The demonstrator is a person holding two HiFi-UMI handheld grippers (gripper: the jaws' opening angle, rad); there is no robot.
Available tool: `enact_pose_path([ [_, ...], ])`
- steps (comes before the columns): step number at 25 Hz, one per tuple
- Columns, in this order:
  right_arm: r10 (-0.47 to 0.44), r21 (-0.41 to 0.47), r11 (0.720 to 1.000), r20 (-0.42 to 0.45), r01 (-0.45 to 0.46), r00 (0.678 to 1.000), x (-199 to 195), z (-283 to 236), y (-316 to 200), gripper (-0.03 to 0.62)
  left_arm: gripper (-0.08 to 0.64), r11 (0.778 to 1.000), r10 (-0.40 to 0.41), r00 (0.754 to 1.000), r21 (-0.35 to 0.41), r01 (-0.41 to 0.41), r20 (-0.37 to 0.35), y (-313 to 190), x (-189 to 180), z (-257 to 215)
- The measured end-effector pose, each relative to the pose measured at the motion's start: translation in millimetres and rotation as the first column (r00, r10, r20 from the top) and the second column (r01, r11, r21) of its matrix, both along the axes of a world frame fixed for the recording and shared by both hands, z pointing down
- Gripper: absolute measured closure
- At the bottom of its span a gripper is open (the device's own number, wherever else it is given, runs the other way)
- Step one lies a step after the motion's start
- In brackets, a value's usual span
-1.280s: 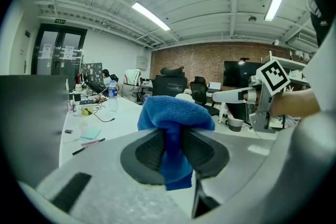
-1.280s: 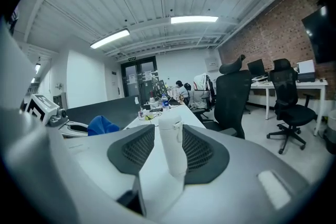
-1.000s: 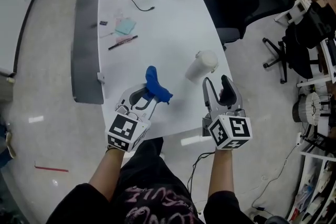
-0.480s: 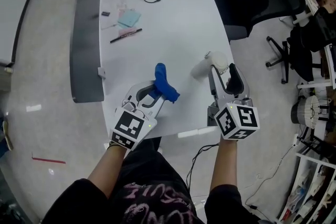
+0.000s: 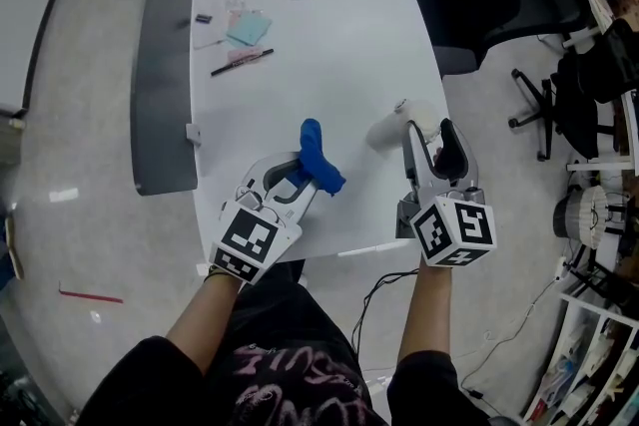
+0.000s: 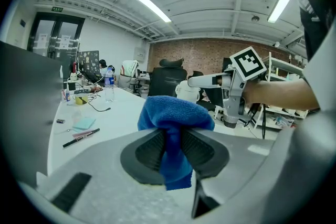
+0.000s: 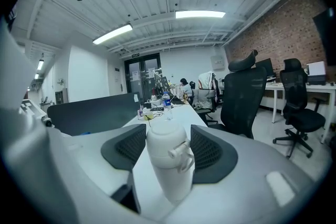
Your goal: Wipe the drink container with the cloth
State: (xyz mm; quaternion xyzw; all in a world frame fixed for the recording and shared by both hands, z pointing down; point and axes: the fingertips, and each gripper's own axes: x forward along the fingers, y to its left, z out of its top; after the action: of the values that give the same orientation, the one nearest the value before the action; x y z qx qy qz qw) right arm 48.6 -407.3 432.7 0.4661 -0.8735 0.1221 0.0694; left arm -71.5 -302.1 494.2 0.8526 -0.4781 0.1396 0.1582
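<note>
Cloth (image 6: 176,118) pinched tight in L gripper (image 5: 304,177). R gripper (image 5: 427,129) clamps white drink container (image 5: 387,131) nr counter (image 5: 300,45) edge.

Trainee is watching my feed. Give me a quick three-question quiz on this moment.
1. True or false: the left gripper is shut on the blue cloth.
2. Pick one: between the jaws of the right gripper stands A) a coffee mug, B) the white drink container, C) a stapler.
3. Short answer: in the head view, does the cloth touch the container?
Key: 1 true; 2 B; 3 no, bare table shows between them.
</note>
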Motion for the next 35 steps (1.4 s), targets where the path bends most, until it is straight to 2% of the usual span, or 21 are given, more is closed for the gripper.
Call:
enact_pose_path([
  [10,0.003,0.001,1.000,0.005,-0.003,1.000,-4.7,3.7,-4.0,0.325,0.472,0.995,0.088,0.996,0.041,-0.087,-0.014,-30.5,24.3,-11.3],
  [15,0.000,-0.002,1.000,0.006,0.000,1.000,-4.8,5.1,-6.5,0.324,0.472,0.983,0.171,0.985,0.070,-0.171,0.007,-53.0,49.6,-17.9],
  [21,-0.001,-0.008,1.000,0.002,0.001,1.000,-3.3,5.8,-8.0,0.322,0.472,0.967,0.234,0.972,0.097,-0.234,0.013,-74.5,74.6,-26.6],
  [30,-0.006,-0.011,1.000,-0.006,0.006,1.000,-2.1,5.9,-8.5,0.325,0.472,0.965,0.251,0.968,0.085,-0.250,-0.003,-85.1,86.7,-15.8],
  [35,-0.007,-0.013,1.000,-0.005,0.007,1.000,-2.4,8.1,-8.8,0.333,0.472,0.969,0.240,0.970,0.067,-0.237,-0.040,-90.6,88.5,-0.4],
])
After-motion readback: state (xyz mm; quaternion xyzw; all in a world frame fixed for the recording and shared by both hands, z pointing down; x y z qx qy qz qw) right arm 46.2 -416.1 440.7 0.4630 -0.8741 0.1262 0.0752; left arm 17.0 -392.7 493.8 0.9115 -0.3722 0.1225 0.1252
